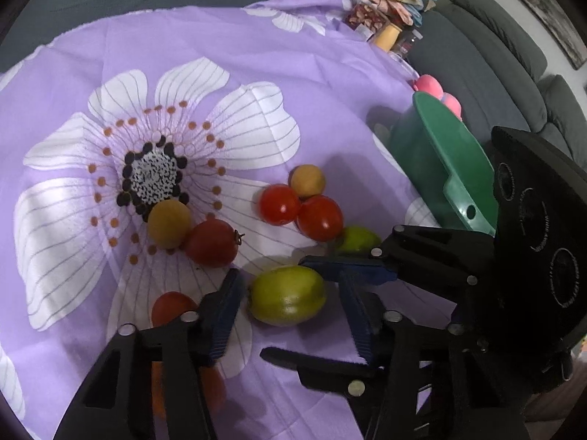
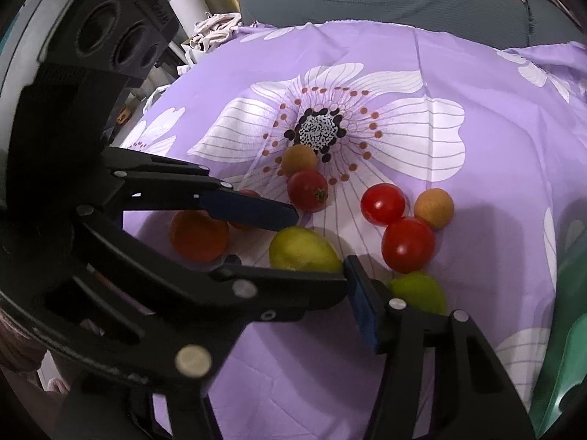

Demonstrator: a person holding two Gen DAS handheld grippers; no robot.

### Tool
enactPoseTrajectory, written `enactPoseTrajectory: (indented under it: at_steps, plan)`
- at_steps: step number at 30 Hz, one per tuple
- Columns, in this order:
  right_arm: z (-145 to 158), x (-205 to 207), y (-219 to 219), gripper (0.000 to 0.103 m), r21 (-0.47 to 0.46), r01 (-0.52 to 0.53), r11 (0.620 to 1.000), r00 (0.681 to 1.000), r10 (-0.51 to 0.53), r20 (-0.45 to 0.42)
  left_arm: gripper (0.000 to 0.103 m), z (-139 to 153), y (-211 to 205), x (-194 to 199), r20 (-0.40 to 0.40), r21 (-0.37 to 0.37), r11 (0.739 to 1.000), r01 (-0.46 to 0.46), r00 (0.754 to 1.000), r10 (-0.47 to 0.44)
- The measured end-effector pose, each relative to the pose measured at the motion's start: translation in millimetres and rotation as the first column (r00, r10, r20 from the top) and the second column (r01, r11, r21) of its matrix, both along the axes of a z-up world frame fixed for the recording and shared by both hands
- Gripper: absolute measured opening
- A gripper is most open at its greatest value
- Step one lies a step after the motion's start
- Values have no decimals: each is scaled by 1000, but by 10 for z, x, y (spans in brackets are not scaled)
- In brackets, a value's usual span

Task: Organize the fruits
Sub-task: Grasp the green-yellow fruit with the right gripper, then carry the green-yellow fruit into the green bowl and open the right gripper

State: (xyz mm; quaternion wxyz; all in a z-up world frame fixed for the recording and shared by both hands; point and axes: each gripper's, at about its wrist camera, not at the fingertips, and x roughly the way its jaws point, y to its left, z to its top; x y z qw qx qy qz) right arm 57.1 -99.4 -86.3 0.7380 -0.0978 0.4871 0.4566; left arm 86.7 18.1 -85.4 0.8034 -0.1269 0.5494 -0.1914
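Note:
A yellow-green fruit (image 1: 288,295) (image 2: 304,251) lies on the purple flowered cloth (image 1: 256,55). My left gripper (image 1: 288,278) stands open around it, one pad close to its left side and the other a small gap from its right side. My right gripper (image 2: 290,260) comes in crosswise from the right and is open around the same fruit, with one finger (image 1: 345,268) between it and a second green fruit (image 1: 357,238). Two red tomatoes (image 1: 279,203) and an orange fruit (image 1: 307,180) sit just beyond. A yellow fruit (image 1: 168,223) and a red one (image 1: 212,242) lie to the left.
A green plastic basket (image 1: 440,154) stands at the cloth's right edge with pink round things (image 1: 427,84) behind it. More red and orange fruit (image 1: 172,306) lie partly hidden under my left finger. A grey sofa (image 1: 495,55) surrounds the table; clutter (image 1: 385,7) is piled at the back.

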Motion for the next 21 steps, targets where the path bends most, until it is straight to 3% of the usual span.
enactPoseTrajectory:
  at_steps: [10, 21]
  plan:
    - [-9, -1, 11, 41, -24, -2, 1000, 999, 3, 45, 46, -52, 41, 25, -30, -43, 999, -8, 1000, 6]
    - [199, -205, -141, 41, 40, 15, 999, 994, -19, 109, 46, 218, -79, -107, 38, 16, 1000, 2, 999, -3]
